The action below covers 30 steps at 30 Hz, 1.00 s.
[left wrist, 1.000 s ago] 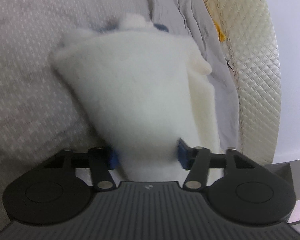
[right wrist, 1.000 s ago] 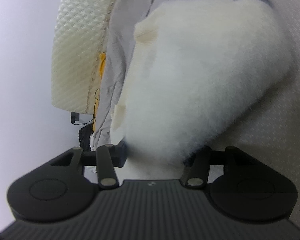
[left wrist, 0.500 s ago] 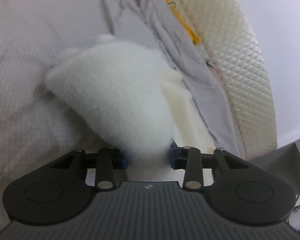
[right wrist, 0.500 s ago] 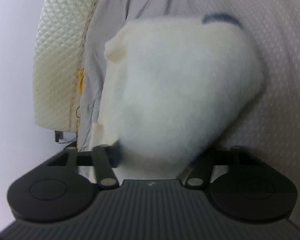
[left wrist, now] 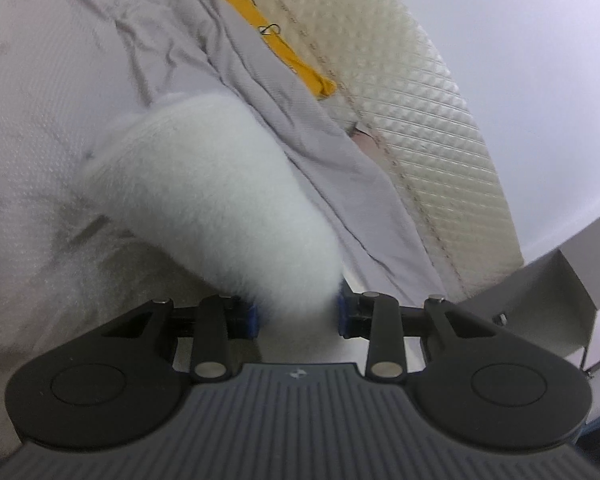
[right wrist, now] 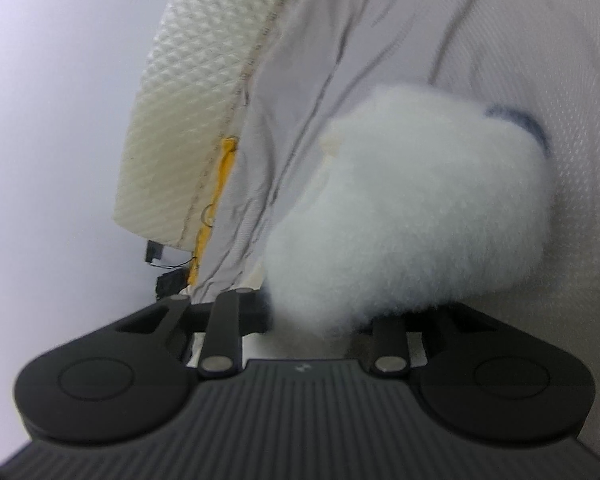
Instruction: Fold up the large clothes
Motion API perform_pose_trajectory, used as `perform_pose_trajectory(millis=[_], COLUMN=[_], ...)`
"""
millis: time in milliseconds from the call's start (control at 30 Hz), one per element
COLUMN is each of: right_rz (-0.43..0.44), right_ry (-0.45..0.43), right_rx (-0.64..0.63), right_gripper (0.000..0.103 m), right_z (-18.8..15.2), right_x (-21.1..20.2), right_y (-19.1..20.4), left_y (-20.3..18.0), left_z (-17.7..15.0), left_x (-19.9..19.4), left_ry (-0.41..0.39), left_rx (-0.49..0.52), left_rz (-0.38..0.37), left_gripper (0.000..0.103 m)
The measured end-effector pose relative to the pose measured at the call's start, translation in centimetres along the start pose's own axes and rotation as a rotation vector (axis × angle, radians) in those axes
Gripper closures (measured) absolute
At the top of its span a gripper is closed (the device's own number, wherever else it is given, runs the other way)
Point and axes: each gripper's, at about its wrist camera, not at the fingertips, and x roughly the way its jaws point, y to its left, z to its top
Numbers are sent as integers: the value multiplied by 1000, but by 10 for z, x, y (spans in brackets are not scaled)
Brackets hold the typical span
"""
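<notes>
A white fluffy fleece garment (left wrist: pixel 212 200) hangs bunched from my left gripper (left wrist: pixel 298 312). The blue pads (left wrist: pixel 250 316) squeeze it from both sides, and the jaws are still closing on it. In the right wrist view the same fleece (right wrist: pixel 412 208) fills the middle, with a dark blue trim (right wrist: pixel 536 128) at its far edge. My right gripper (right wrist: pixel 320 312) also has the fleece pinched between its jaws, which are closing too. The fleece hides the fingertips of both grippers. Its far end trails on the grey bedsheet (left wrist: pixel 60 60).
A cream quilted mattress (left wrist: pixel 420 100) with a yellow strip (left wrist: pixel 300 68) stands along the sheet's edge, also seen in the right view (right wrist: pixel 188 100). A grey metal panel (left wrist: pixel 560 280) sits at the left view's right. A small dark device (right wrist: pixel 168 284) lies below the mattress corner.
Both grippers have closed tighter on the fleece and risen, the left more so. The garment has been drawn up into a narrower bunch, and the left view has rolled.
</notes>
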Motion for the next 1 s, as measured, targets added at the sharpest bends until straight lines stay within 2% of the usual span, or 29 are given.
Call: perform_pose_trajectory(millis=[200, 400, 533, 633, 700, 800, 1000], right_rz=[22, 18, 27, 48, 68, 89, 86], right_ry=[-3, 22, 45, 64, 73, 84, 97], right_rx=[-11, -19, -12, 1, 9, 4, -25], right_gripper=[70, 66, 64, 57, 46, 34, 32], right_z=[-16, -30, -25, -13, -4, 13, 39], right_x=[-51, -79, -73, -65, -57, -39, 10], right_y=[13, 7, 8, 14, 20, 31, 38], left_y=[-13, 4, 8, 1, -6, -14, -18], left_z=[-20, -33, -25, -10, 3, 17, 42], left_x=[-57, -78, -69, -55, -43, -20, 38], left_ry=[30, 57, 66, 75, 83, 89, 93], left_rx=[34, 13, -14, -17, -21, -31, -12], left_rz=[-21, -13, -11, 0, 9, 16, 75], left_gripper=[64, 63, 62, 60, 56, 50, 43])
